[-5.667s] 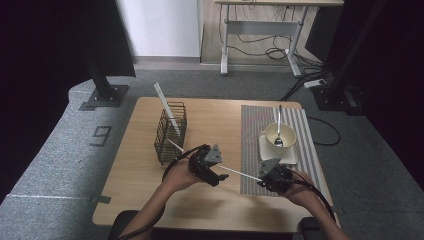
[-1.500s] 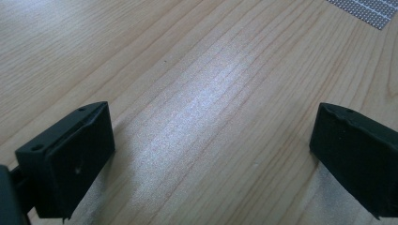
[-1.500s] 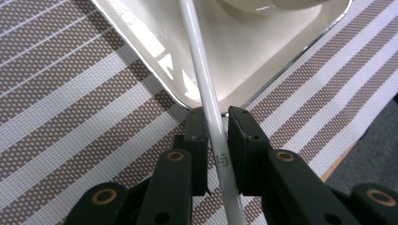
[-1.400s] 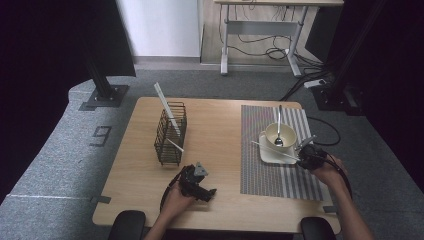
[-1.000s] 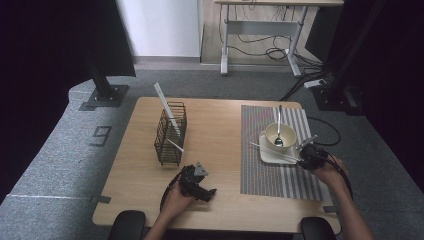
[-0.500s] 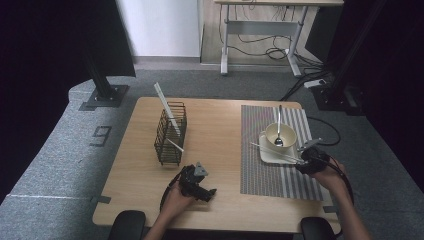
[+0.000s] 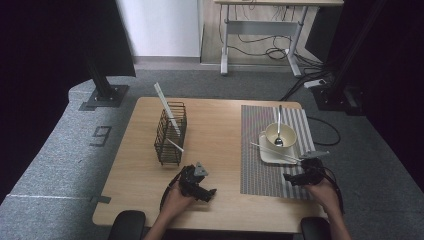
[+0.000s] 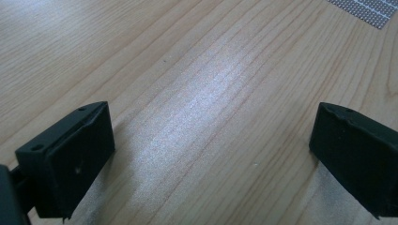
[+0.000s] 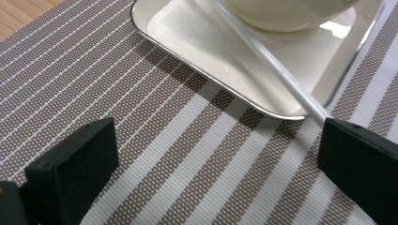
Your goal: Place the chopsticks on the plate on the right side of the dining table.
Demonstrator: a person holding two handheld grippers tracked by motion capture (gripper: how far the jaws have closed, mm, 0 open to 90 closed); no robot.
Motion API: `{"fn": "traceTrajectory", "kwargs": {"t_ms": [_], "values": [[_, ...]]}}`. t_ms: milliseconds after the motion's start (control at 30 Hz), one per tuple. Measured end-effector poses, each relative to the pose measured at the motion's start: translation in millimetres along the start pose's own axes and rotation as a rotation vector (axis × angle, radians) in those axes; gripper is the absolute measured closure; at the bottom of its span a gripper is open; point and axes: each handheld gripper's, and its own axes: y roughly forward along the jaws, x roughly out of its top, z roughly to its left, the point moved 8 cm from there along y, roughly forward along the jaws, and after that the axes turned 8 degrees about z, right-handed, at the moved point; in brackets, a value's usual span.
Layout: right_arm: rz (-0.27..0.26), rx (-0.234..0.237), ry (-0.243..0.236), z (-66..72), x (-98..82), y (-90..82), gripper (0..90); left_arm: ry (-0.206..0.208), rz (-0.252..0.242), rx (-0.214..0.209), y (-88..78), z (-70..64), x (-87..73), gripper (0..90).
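While the high view puts the right gripper (image 7: 292, 178) lower right, jaws just opened and empty, the white stick (image 7: 275, 152) rests across the tray (image 7: 266, 154). Lower centre, the left gripper (image 8: 211, 154) gapes over bare table (image 8: 197, 84). Its end reaches the right gripper view's right jaw.

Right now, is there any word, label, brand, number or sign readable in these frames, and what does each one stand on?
"9": a pale mark shaped like that digit on the grey floor carpet, left of the table; it could be taped strips, so the reading is uncertain.
No print can be seen on the wire basket, the striped placemat, the tray, the bowl, or the grippers' jaws.
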Motion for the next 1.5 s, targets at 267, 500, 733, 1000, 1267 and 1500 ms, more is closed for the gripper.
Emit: {"fn": "traceTrajectory", "kwargs": {"t_ms": [267, 500, 733, 1000, 1267, 1500], "values": [[-0.011, -0.025, 0.009, -2.4, -0.3, 14.0, 0.0, 0.000, 0.000, 0.000, 0.0, 0.0, 0.0, 0.4], [-0.017, -0.048, 0.028, -10.5, -0.6, 20.3, 0.0, 0.000, 0.000, 0.000, 0.0, 0.0, 0.0, 0.3], [-0.010, -0.063, 0.039, -17.7, 1.4, 24.0, 0.0, 0.003, 0.000, -0.002, 0.0, -0.3, 0.0, 0.3], [-0.007, -0.074, 0.042, -21.7, 4.4, 26.4, 0.0, 0.003, 0.000, -0.003, 0.0, -0.4, 0.0, 0.4], [-0.005, -0.078, 0.045, -25.0, 6.7, 28.0, 0.0, 0.003, 0.000, -0.003, 0.0, -0.4, 0.0, 0.3], [-0.004, -0.081, 0.044, -27.6, 8.1, 29.2, 0.0, 0.003, 0.000, -0.003, 0.0, -0.4, 0.0, 0.3]]}}
